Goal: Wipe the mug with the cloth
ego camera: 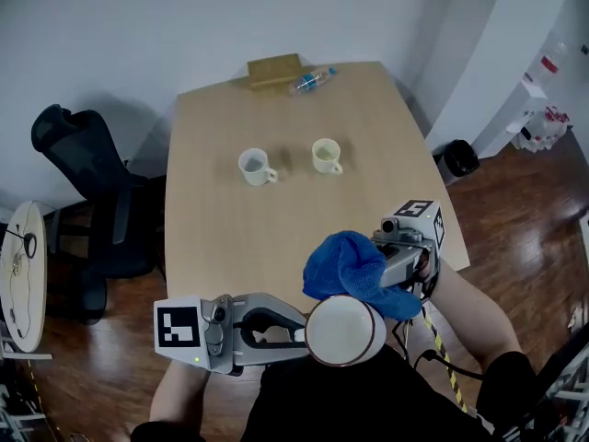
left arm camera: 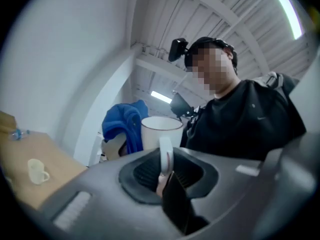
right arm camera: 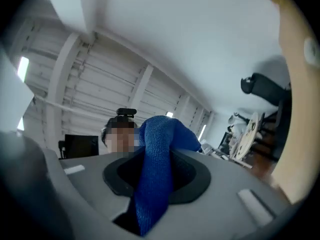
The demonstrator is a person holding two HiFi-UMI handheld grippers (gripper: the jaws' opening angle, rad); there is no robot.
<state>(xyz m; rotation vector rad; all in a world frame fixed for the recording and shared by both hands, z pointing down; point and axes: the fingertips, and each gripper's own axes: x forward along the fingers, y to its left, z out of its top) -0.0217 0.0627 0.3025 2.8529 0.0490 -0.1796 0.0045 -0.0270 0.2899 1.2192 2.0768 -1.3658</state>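
My left gripper (ego camera: pixel 296 331) is shut on the handle of a white mug (ego camera: pixel 343 331), held lifted near my body below the table's front edge. In the left gripper view the mug (left arm camera: pixel 161 132) stands just past the jaws, its handle (left arm camera: pixel 165 154) pinched between them. A blue cloth (ego camera: pixel 348 267) is bunched against the mug's far side. My right gripper (ego camera: pixel 398 270) is shut on that cloth; in the right gripper view the cloth (right arm camera: pixel 156 170) fills the gap between the jaws. In the left gripper view the cloth (left arm camera: pixel 125 123) hangs to the left of the mug.
Two more white mugs (ego camera: pixel 255 166) (ego camera: pixel 326 155) stand on the wooden table (ego camera: pixel 304 228). A brown box (ego camera: pixel 273 71) and a plastic bottle (ego camera: pixel 312 81) lie at its far edge. A black office chair (ego camera: pixel 83 182) stands left of the table.
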